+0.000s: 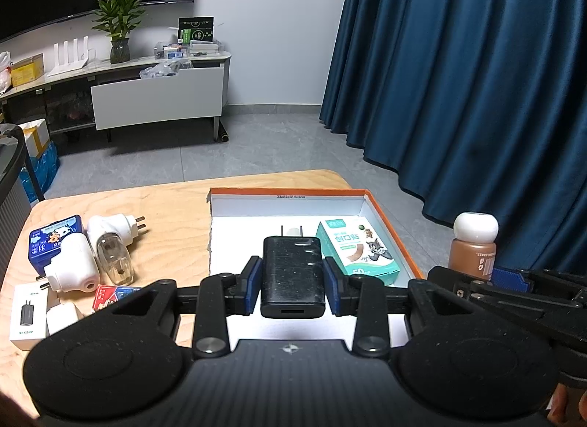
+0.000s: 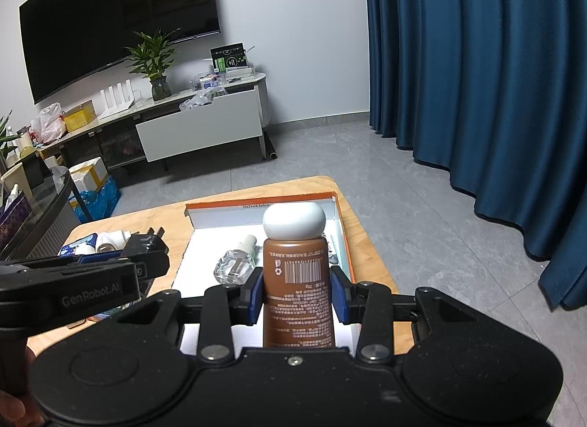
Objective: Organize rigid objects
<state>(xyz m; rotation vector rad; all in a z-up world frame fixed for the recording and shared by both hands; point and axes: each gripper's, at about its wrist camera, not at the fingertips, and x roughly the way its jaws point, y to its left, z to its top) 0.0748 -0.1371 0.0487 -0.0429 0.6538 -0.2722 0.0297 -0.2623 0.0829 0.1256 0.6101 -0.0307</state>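
Left wrist view: the left gripper (image 1: pixel 292 276) has its blue pads clamped on the sides of a black rectangular plastic charger (image 1: pixel 292 273), prongs pointing away. It hangs over the open white cardboard box with an orange rim (image 1: pixel 385 214). Just beyond the right finger, inside the box, lies a teal carton of plasters with a cartoon cat (image 1: pixel 357 251). Left of the fingers, on the pale wooden table (image 1: pixel 176 221), wait two white plug-in vaporisers (image 1: pixel 91 251), a blue tin (image 1: pixel 51 240) and a small white charger carton (image 1: pixel 29 309). The step in hand looks like placing the charger; the next move calls for lowering it onto bare box floor clear of the plaster carton, then easing the pads apart.

Right wrist view: the right gripper (image 2: pixel 298 289) grips a brown plastic bottle with a rounded white cap (image 2: pixel 297 273), standing upright between the pads, above the same box. Ahead and left of the fingers a small clear glass bottle with a white neck (image 2: pixel 236 262) lies in the box, so free floor is limited. The other gripper's arm crosses just left, and both loads heading for one box could collide.
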